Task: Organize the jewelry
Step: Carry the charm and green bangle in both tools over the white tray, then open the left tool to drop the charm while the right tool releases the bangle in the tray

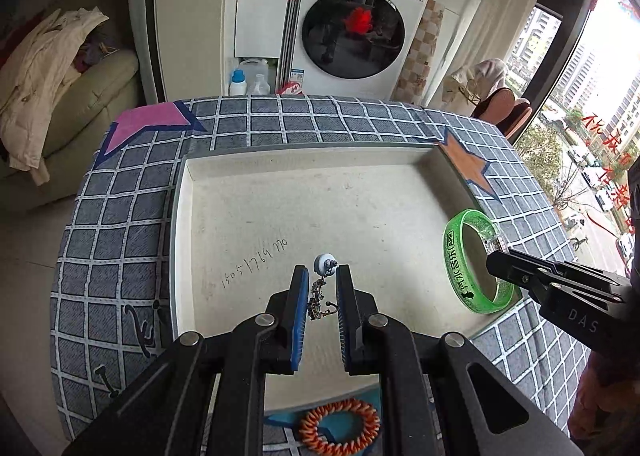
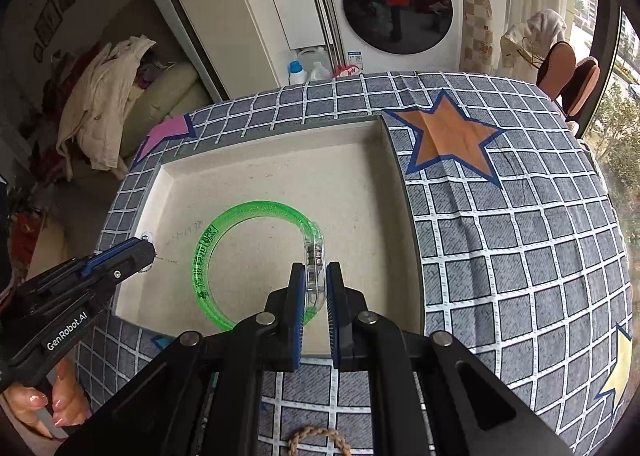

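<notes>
Right now the left gripper (image 1: 322, 288) hangs over the near part of the tray (image 1: 178, 240), its jaws apart with a small dangling earring (image 1: 320, 292) between them. The earring's chain runs lengthwise along the fingers, its pale round stud just past the fingertips and pointing toward the tray's far wall. Whether the left pad touches the chain I cannot tell; the gap on the right side is plain, so the earring looks loose, not pinched.

The right gripper (image 2: 313, 284) is clamped on the clear clasp section of the green bangle (image 2: 208, 252) at the tray's right side. The bangle's ring extends from that gripper leftward and away, tilted, with its far rim over the tray floor.

So the earring lies straight ahead of the left gripper, axis in line with its fingers, while the bangle belongs to the right one; the two are well apart across the tray.

An orange braided ring (image 1: 340, 430) lies on the table's near edge, outside the tray, closest to the left gripper.
</notes>
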